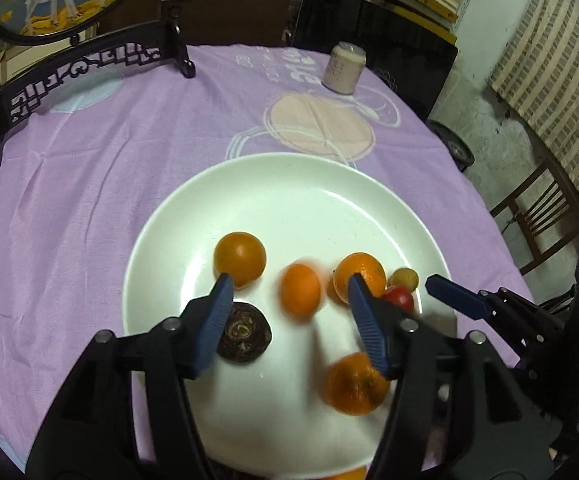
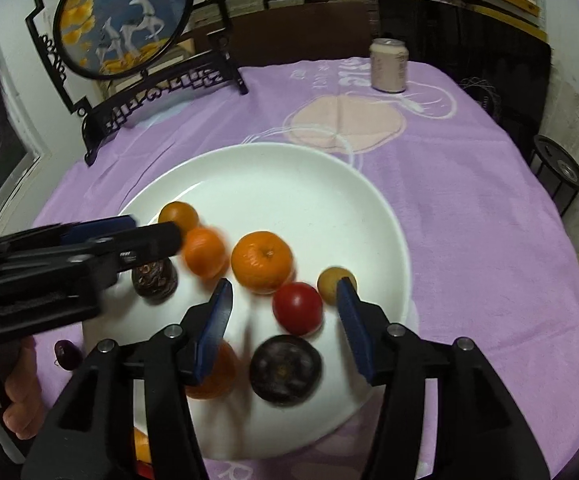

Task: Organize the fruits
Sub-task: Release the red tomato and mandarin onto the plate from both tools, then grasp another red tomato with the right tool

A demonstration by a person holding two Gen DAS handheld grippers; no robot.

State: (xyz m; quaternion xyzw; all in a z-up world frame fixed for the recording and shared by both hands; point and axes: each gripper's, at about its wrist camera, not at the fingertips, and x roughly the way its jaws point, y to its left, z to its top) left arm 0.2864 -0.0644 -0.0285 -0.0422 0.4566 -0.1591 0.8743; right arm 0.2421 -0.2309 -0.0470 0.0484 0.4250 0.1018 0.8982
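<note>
A white plate (image 1: pixel 289 196) (image 2: pixel 281 184) holds several fruits. In the left wrist view: a smooth orange (image 1: pixel 240 258), a blurred orange (image 1: pixel 300 289), a mandarin (image 1: pixel 359 276), another mandarin (image 1: pixel 355 384), a dark mangosteen (image 1: pixel 245 334), a red fruit (image 1: pixel 399 298) and a small yellow fruit (image 1: pixel 403 278). My left gripper (image 1: pixel 289 292) is open and empty over the plate. My right gripper (image 2: pixel 285 298) is open and empty above the red fruit (image 2: pixel 297 308) and a second mangosteen (image 2: pixel 285 370). The right gripper's finger (image 1: pixel 455 294) shows at the plate's right rim.
A pale drink can (image 1: pixel 343 68) (image 2: pixel 389 65) stands at the far side of the purple tablecloth (image 1: pixel 69 200). A black-framed deer ornament (image 2: pixel 125 16) stands far left. A small dark fruit (image 2: pixel 67 354) lies off the plate. A wooden chair (image 1: pixel 537 216) is to the right.
</note>
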